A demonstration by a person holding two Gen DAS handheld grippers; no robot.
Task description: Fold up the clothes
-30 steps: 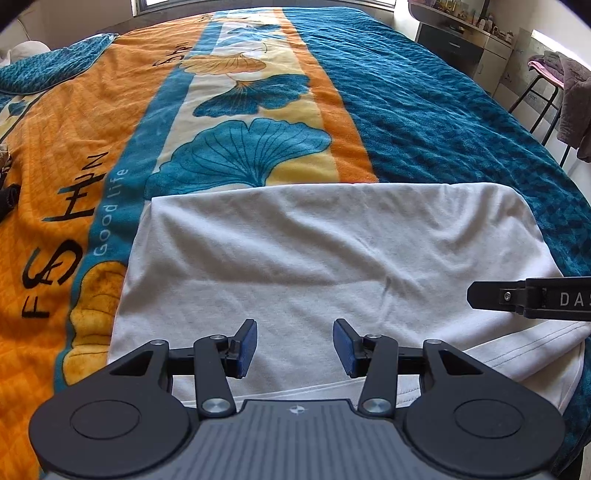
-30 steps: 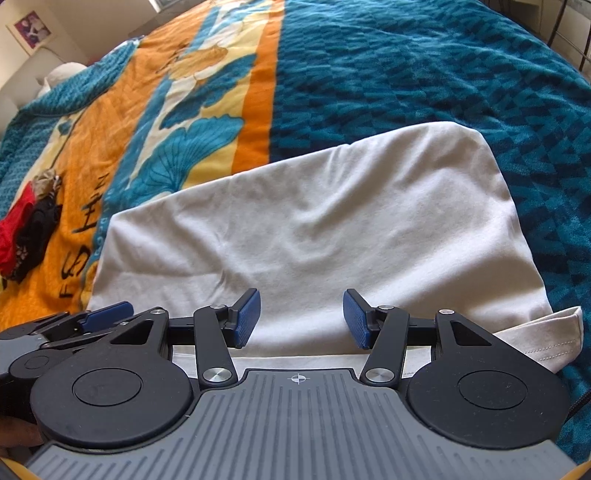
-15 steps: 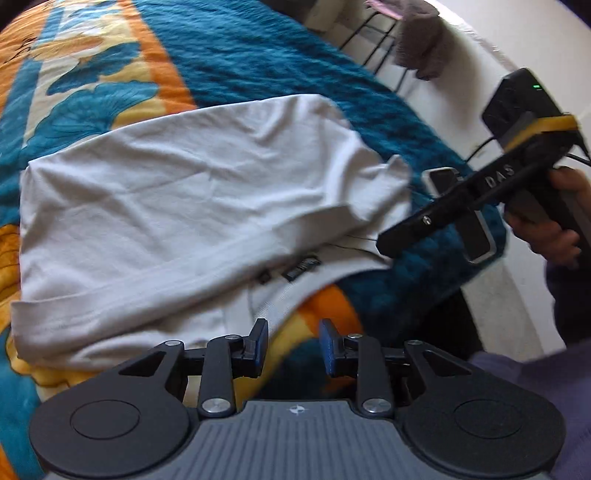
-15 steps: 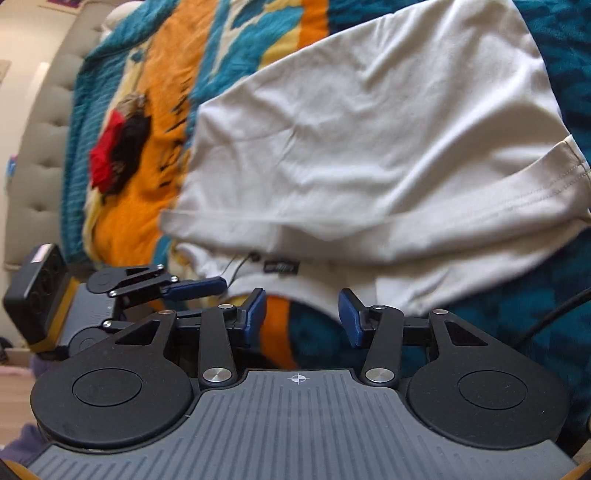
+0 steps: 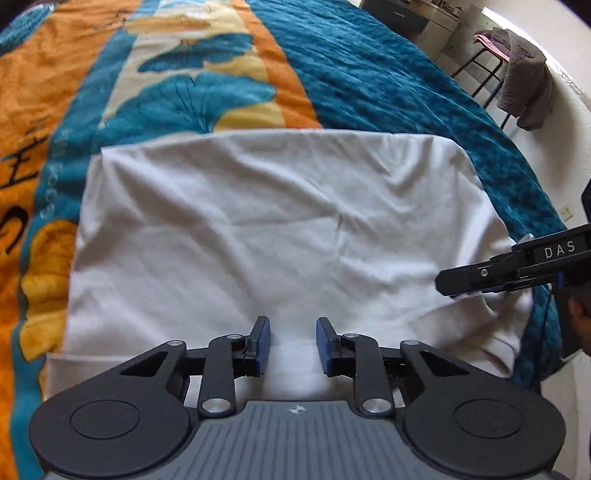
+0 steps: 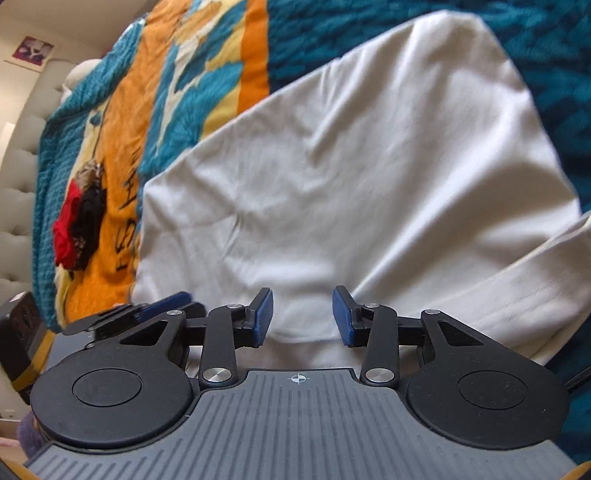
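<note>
Up close, the left gripper [image 5: 291, 345] has its two blue-padded fingers [image 5: 263, 345] spread apart with nothing between them but the white cloth lying beneath. The right gripper [image 6: 303, 317] is likewise spread, its two blue pads [image 6: 264, 314] parted and holding nothing.

One garment is in play: a single white T-shirt [image 5: 266, 229], folded into a broad rectangle and lying flat on the bedspread [image 5: 369, 74]. Its near edge sits right under and just ahead of both pairs of fingers. In the right wrist view the shirt [image 6: 351, 177] fills the middle of the frame, and one hemmed sleeve [image 6: 535, 295] sticks out from under the fold at the right, near the right finger.

From the left wrist view the right gripper [image 5: 454, 286] reaches in from the right edge, over the shirt's near right corner, where the cloth is bunched. From the right wrist view the left gripper [image 6: 166, 306] shows low at the left, at the shirt's near left corner.

Farther out, one small heap of red and black clothes [image 6: 79, 225] lies on the orange part of the bedspread [image 6: 406, 29], well apart from the shirt. Beyond the bed, one stool [image 5: 484, 66] carries a grey garment [image 5: 524, 81].
</note>
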